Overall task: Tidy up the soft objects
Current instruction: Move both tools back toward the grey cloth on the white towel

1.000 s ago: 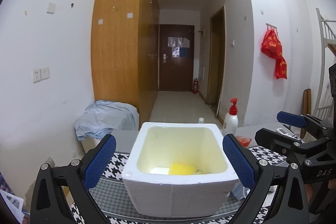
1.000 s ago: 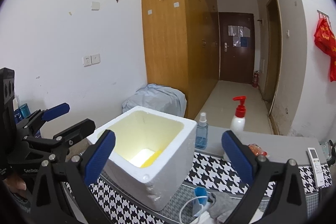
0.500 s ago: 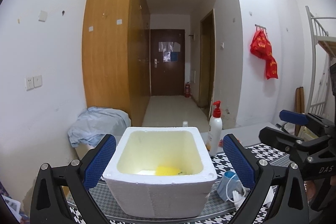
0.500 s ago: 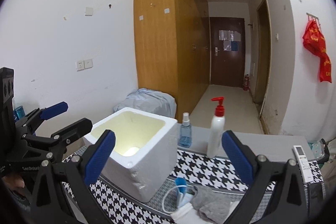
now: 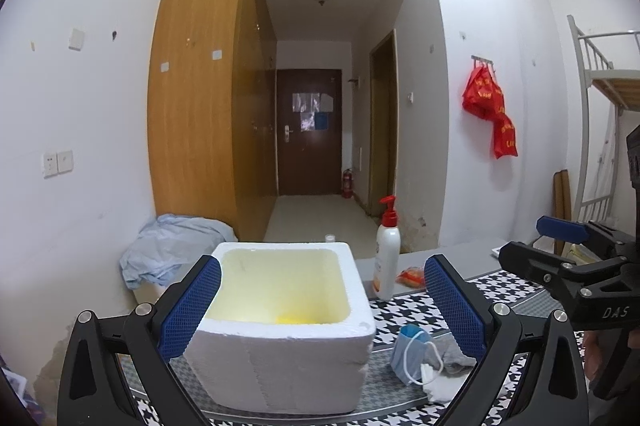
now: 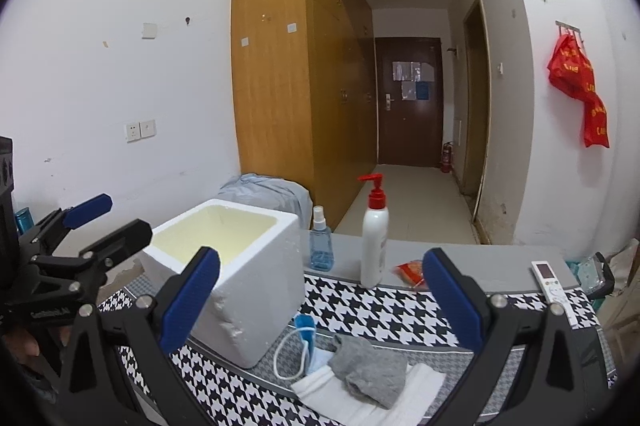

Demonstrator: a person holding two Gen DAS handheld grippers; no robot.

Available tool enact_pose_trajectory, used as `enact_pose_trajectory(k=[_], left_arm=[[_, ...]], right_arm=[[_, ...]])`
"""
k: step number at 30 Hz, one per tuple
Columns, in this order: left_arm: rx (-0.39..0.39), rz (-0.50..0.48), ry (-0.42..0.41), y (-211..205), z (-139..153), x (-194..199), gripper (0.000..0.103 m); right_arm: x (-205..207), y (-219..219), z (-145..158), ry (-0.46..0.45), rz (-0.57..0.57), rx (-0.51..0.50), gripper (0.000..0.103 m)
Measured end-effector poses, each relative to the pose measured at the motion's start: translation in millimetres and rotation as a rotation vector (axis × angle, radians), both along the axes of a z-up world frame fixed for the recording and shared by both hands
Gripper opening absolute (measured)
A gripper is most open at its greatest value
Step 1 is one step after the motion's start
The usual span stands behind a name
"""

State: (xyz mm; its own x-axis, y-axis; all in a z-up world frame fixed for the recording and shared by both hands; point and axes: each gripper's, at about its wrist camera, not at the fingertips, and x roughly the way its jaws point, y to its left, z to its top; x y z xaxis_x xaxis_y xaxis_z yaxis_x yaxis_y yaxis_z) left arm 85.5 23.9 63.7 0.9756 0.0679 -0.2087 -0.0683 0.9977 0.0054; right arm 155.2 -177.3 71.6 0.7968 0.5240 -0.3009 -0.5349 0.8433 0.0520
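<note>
Just below right tool: grey sock.

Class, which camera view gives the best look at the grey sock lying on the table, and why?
The right wrist view: the grey sock lies whole and unobstructed atop a white cloth, between the open right tongs. In the left wrist view, only part of it shows, since the left tongs' blue pad covers its far side.

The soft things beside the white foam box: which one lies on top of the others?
The crumpled grey sock lies on top. It rests across the folded white cloth, while the blue face mask with white loops sits partly under them, nearest the white foam box.
</note>
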Motion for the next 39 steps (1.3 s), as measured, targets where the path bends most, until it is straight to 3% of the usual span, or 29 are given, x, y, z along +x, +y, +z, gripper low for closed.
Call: enact_pose_trajectory(k=[14, 25, 39], left_arm=[[-0.008, -0.058, -0.023, -13.4, -11.8, -4.5, 0.102], [-0.022, -0.101, 0.012, -28.2, -30.1, 1.1, 0.102], [-0.027, -0.16, 0.117, -47.7, -62.8, 15.8, 0.102]], right_arm=[[-9.7, -24.7, -21.7, 0.011, -0.053, 0.002, 0.102], [-10.3, -37.9, -39.5, 0.053, -0.091, -0.016, 0.102], [-7.1, -52.8, -66.3, 0.121, -0.138, -0.034, 0.102]])
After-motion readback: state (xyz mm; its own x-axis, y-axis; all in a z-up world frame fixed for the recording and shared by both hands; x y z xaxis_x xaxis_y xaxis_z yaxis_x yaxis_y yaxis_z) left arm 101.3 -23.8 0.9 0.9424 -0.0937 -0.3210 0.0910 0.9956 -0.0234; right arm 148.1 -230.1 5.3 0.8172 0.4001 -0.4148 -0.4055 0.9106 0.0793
